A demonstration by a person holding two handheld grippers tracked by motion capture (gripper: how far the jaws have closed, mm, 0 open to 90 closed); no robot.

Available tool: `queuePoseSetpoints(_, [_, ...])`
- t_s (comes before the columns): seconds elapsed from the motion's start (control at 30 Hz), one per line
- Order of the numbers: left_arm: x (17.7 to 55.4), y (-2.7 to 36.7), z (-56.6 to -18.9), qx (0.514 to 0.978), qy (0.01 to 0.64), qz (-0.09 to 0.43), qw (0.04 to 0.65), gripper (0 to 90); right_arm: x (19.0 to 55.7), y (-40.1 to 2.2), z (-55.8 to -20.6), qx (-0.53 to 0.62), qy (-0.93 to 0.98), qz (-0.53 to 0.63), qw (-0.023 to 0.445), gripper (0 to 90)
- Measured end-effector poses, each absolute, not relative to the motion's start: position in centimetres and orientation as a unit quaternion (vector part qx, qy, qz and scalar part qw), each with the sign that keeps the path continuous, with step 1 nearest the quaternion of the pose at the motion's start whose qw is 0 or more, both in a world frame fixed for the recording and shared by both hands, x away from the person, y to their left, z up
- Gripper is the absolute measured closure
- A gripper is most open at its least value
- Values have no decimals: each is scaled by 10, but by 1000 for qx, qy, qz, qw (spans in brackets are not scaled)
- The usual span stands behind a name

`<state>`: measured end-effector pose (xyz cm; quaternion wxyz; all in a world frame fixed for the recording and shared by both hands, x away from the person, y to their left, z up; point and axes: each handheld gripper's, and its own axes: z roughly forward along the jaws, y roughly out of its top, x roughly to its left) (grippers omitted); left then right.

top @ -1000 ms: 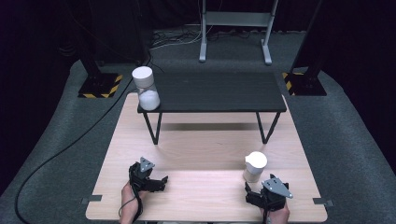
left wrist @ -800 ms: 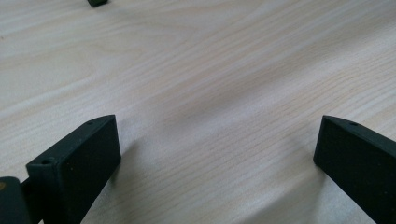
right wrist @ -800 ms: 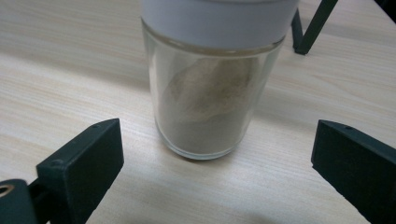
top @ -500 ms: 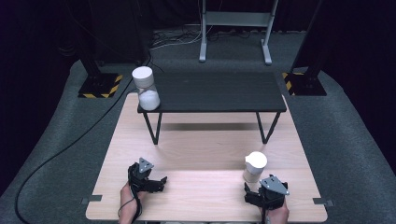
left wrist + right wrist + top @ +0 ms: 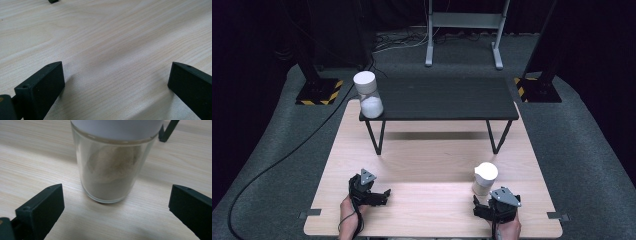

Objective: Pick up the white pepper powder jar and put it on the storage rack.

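Black jaws of right gripper (image 5: 116,212) spread wide, nothing between, aimed at glass jar (image 5: 110,170) just ahead on wooden table (image 5: 432,165). Jar: white lid, part full of beige powder; likely rigid, slick, breakable, moderately heavy. Best hold: mid-wall, below lid. Left gripper (image 5: 117,87) likewise agape, empty, over bare wood.

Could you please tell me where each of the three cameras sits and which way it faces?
High view: above the person's side, facing forward and down on the wooden table; both hands and grippers show at the bottom.
Left gripper view: on the left gripper, looking over bare wood between its open fingers.
Right gripper view: on the right gripper, facing the lidded glass jar.
Shared: that jar also appears in the high view.
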<state>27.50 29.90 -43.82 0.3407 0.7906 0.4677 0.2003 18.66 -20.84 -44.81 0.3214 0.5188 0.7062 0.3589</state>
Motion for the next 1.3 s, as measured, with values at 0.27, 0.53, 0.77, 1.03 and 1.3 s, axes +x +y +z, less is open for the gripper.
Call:
queuePoseSetpoints(0.27, [275, 298, -438, 789, 472, 203, 338, 6, 199, -202, -445, 507, 693, 384, 340, 0])
queuePoseSetpoints(0.53, [274, 299, -438, 788, 471, 203, 339, 9, 205, -198, -460, 511, 681, 389, 350, 0])
queuePoseSetpoints(0.77, [274, 299, -438, 789, 471, 203, 340, 11, 213, -187, -461, 493, 694, 374, 368, 0])
queuePoseSetpoints(1.03, [274, 299, -438, 789, 471, 203, 340, 11, 211, -195, -464, 494, 685, 398, 359, 267])
queuePoseSetpoints(1.3, [275, 299, -438, 789, 471, 202, 339, 9, 209, -199, -466, 491, 683, 407, 356, 298])
